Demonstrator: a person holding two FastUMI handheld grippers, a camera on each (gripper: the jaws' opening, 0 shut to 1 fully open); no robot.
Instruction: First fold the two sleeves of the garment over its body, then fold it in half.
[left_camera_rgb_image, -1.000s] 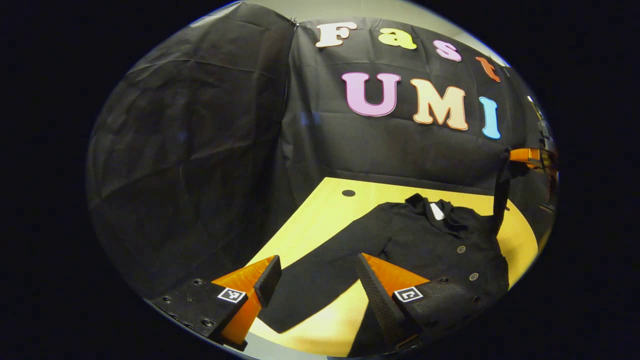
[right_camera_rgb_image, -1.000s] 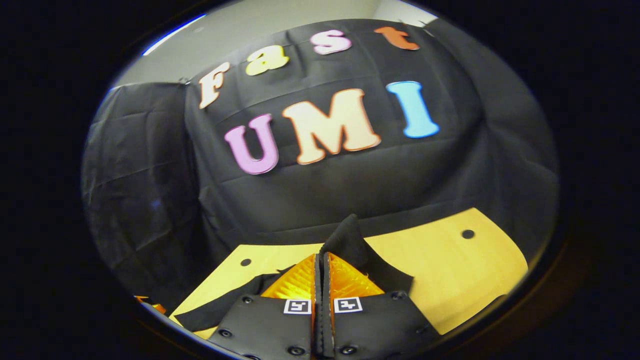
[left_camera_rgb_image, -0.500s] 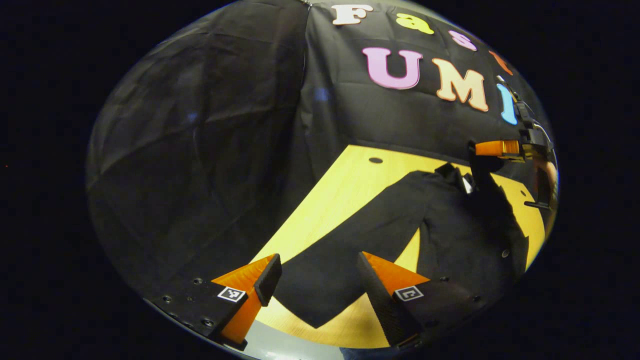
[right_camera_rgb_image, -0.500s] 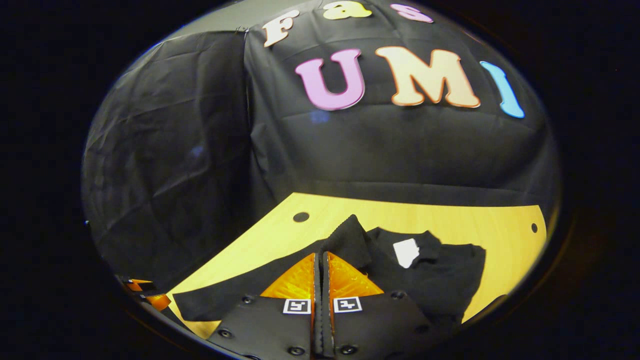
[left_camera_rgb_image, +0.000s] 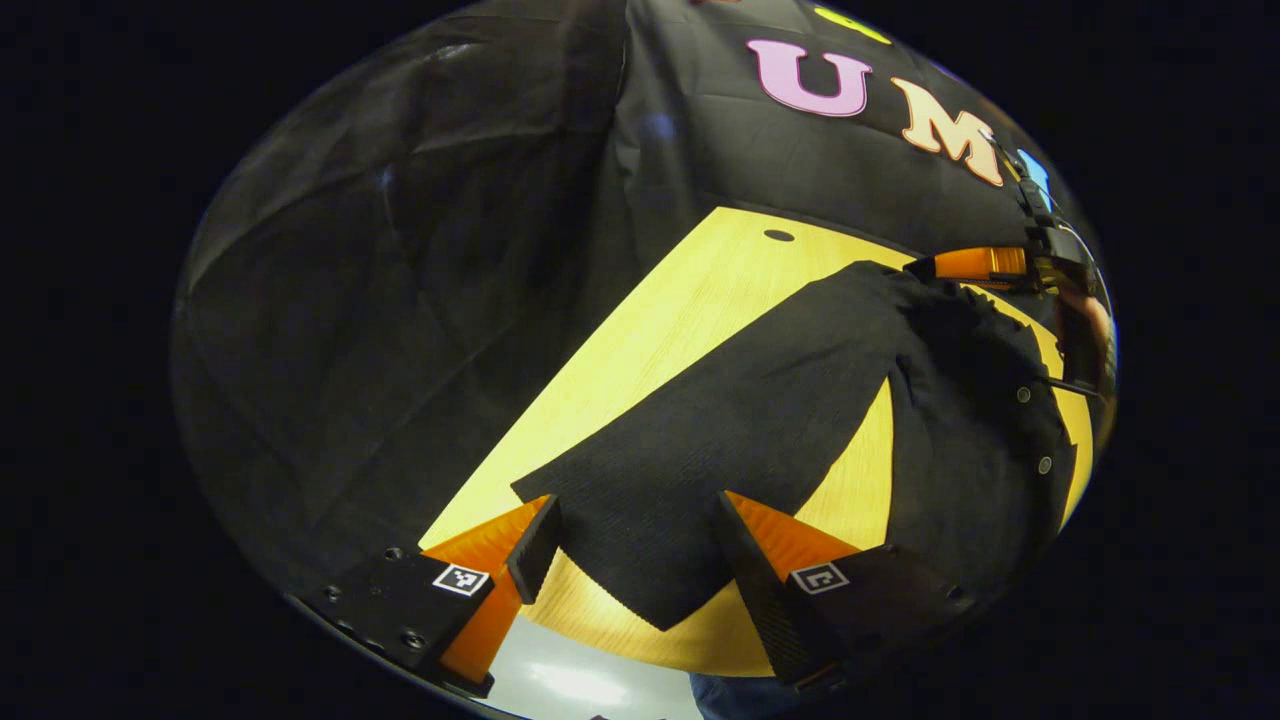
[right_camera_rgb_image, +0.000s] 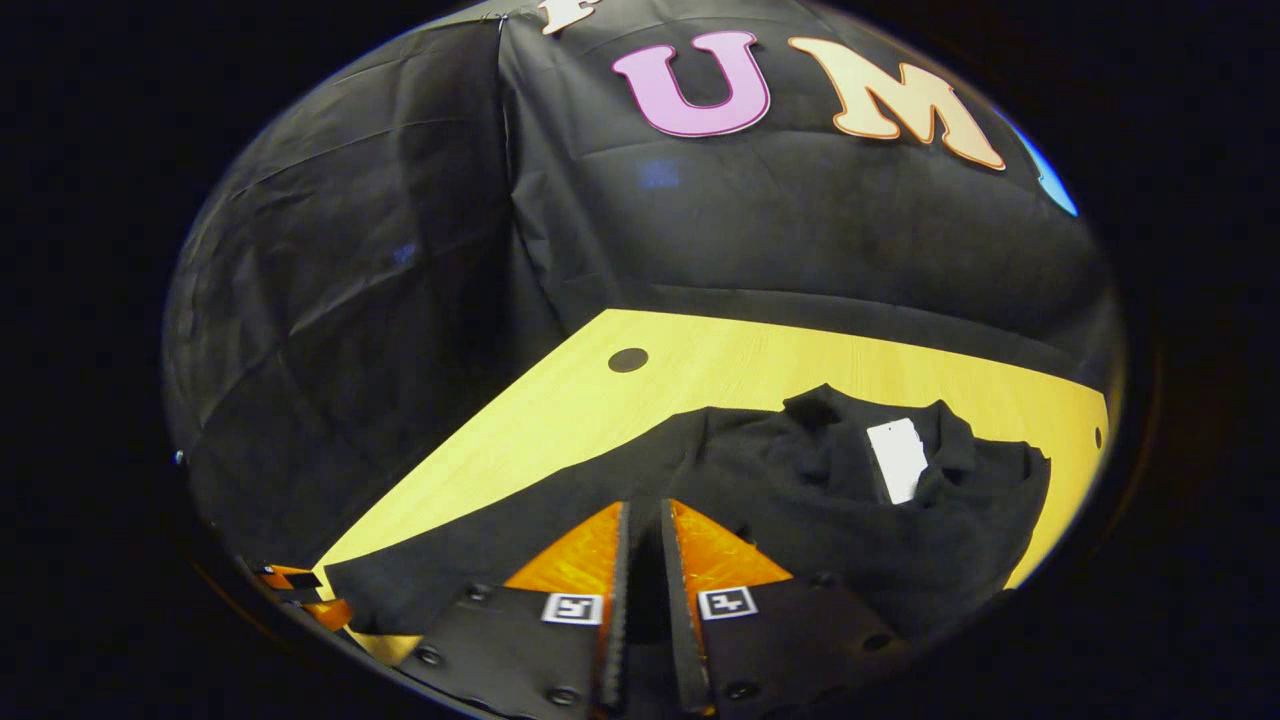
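Scene: We see a black long-sleeved knit garment with round buttons (left_camera_rgb_image: 960, 420) spread on a yellow wooden table with dark round holes (left_camera_rgb_image: 660, 330), its collar toward the far edge by the black cloth wall.

Step in hand: We judge this to be the 1st sleeve fold nearing its end. The right gripper (right_camera_rgb_image: 640, 520) is low over the garment's body near the collar and white tag (right_camera_rgb_image: 897, 458). We can also see it at the far right of the left gripper view (left_camera_rgb_image: 985, 263).

Right jaws: They stand slightly parted, a narrow slot between them with dark fabric in it. We cannot tell whether they press on the cloth or have just let go.

Left jaws: The left gripper (left_camera_rgb_image: 632, 540) is wide open and holds nothing. It hangs over the flat left sleeve (left_camera_rgb_image: 700, 450), whose cuff end lies near the table's near edge between the 2 fingers.

Next move: We think the left gripper needs to drop onto the cuff, close on it, and carry it across the body. The half fold comes after that.

Change in 1 second: The right jaws were pressed tight on a raised peak of cloth. Now they are lower and cracked open, and the collar is in sight. The left gripper has closed in on the sleeve.
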